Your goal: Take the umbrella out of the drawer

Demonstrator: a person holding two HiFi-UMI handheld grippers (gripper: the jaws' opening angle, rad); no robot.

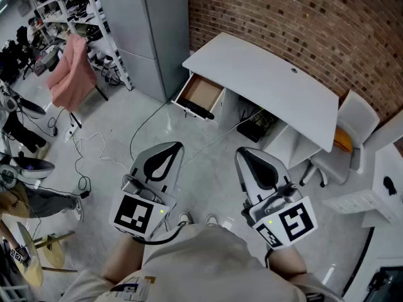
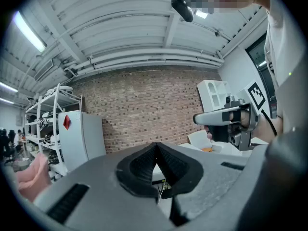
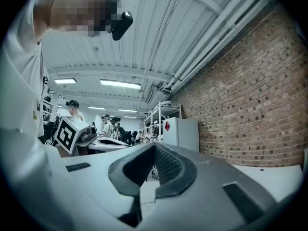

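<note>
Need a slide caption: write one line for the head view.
Shut grey left gripper and right gripper face a white desk whose brown-lined drawer stands open, against a red-brick wall.

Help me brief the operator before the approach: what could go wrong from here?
Loose cables cross the floor before the desk; feet could snag them. The left hand-held gripper and right hand-held gripper are both shut and could shove the umbrella along the open drawer unless opened first.

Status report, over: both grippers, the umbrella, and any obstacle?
Left gripper, right gripper: shut, empty, level. Black folded umbrella lying in open brown-lined drawer of white desk, not reached. Thin cable on grey floor between.
</note>
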